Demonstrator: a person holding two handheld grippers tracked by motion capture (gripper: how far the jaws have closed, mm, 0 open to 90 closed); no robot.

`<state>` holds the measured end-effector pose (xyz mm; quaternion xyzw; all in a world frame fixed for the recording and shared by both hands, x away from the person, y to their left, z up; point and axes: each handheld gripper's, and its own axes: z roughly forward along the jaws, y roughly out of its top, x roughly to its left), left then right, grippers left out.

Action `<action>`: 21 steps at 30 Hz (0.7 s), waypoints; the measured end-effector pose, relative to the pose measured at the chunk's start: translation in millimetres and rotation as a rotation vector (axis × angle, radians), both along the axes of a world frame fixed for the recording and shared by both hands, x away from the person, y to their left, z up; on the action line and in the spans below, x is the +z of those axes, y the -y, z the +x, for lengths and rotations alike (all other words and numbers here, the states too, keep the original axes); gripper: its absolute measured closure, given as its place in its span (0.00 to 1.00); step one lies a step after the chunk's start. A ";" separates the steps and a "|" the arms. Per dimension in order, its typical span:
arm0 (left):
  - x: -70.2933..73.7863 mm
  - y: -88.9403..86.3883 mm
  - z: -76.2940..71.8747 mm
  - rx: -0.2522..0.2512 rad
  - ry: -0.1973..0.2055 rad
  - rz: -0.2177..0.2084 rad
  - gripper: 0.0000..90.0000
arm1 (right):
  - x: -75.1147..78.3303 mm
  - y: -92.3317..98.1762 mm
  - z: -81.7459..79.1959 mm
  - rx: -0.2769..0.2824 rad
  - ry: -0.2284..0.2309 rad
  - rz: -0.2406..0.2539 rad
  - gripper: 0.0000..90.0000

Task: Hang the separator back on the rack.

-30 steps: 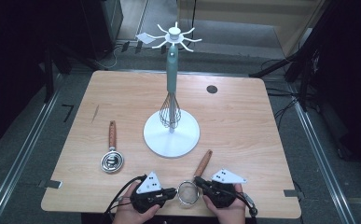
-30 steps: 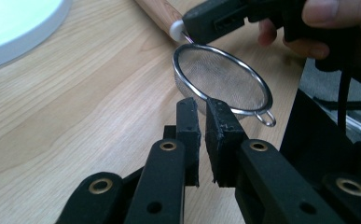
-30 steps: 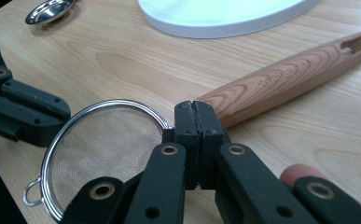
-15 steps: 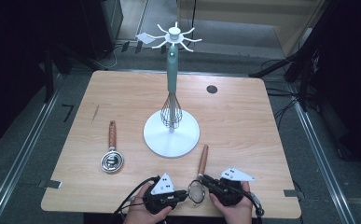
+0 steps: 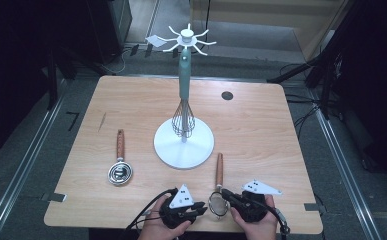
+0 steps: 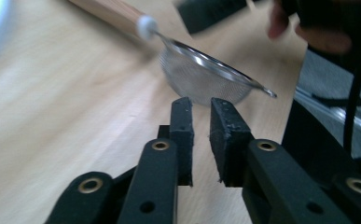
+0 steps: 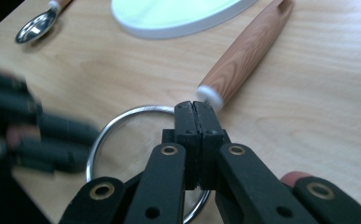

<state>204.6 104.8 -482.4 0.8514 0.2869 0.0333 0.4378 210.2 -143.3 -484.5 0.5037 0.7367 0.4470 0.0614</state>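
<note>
The right gripper (image 7: 197,106) is clenched at the strainer (image 7: 136,140) rim beside its wooden handle, seemingly pinching the wire there, though the jaws hide the contact. The left gripper (image 6: 201,103), jaws just parting slightly and holding nothing, hovers just short of the strainer's mesh bowl on the worktop (image 5: 261,130).

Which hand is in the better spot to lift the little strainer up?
The right. Its hand-held gripper is shut on the strainer, where the rim meets the wooden handle. The left hand-held gripper has a small gap between its jaws and nothing in it, short of the mesh bowl.
</note>
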 end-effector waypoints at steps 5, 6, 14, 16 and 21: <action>18.6 -53.2 4.9 0.157 0.059 -0.081 0.62 | -2.2 -14.1 -5.7 0.066 -0.011 -0.012 1.00; 22.1 -65.6 6.4 0.208 0.078 -0.083 0.56 | -2.5 -17.1 -6.6 0.073 -0.016 -0.014 1.00; 33.0 -159.1 21.0 0.556 0.130 -0.051 0.24 | 3.8 -20.9 -8.5 0.065 0.032 -0.035 1.00; 26.5 -189.6 23.6 0.640 0.119 -0.019 0.16 | 11.2 -18.3 -6.7 0.037 0.050 -0.011 1.00; 18.2 -232.2 27.1 0.742 0.116 0.027 0.06 | 17.7 -23.1 -8.7 0.055 0.068 0.014 1.00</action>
